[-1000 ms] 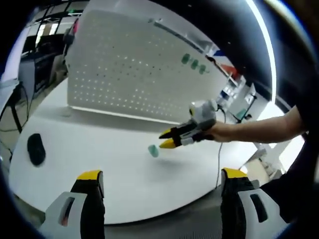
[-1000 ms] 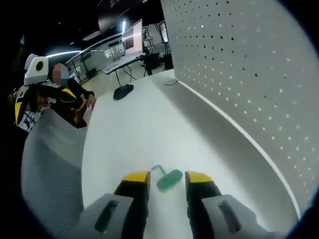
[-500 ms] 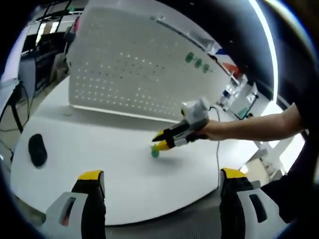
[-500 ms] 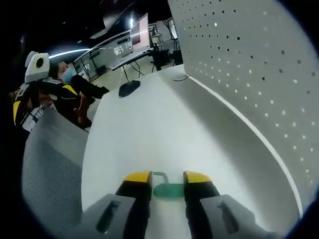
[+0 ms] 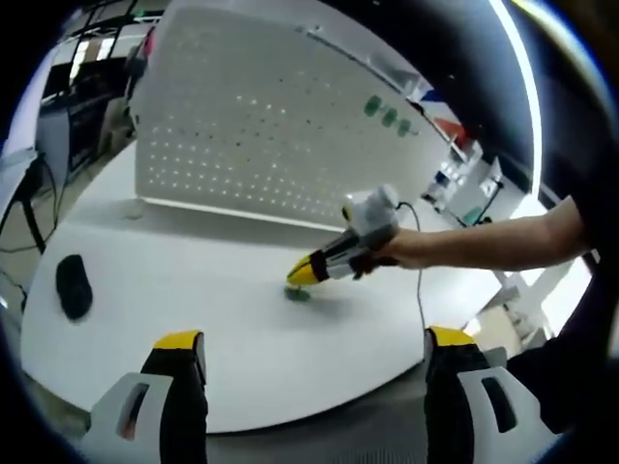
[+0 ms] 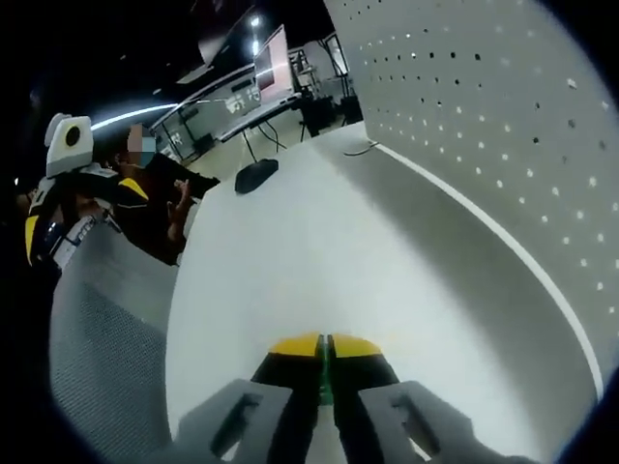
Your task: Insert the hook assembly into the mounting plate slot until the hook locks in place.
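A small green hook (image 5: 297,293) lies on the white table (image 5: 193,329) in front of the white perforated mounting plate (image 5: 251,126), which stands upright. In the left gripper view my right gripper (image 5: 305,275), held by a hand coming in from the right, has its yellow tips down on the hook. In the right gripper view its jaws (image 6: 325,346) are pressed together with a thin green sliver of the hook (image 6: 327,389) between them. My left gripper (image 5: 311,346) is open at the table's near edge and holds nothing.
Three more green hooks (image 5: 387,114) hang high on the plate (image 6: 503,116). A black mouse (image 5: 70,285) lies at the table's left end. A grey chair (image 6: 106,329) and a seated person are beside the table. Desks and monitors stand in the background.
My right gripper came down onto the green hook and its jaws closed on it; a second ago they stood apart around it. The left gripper has stayed put.
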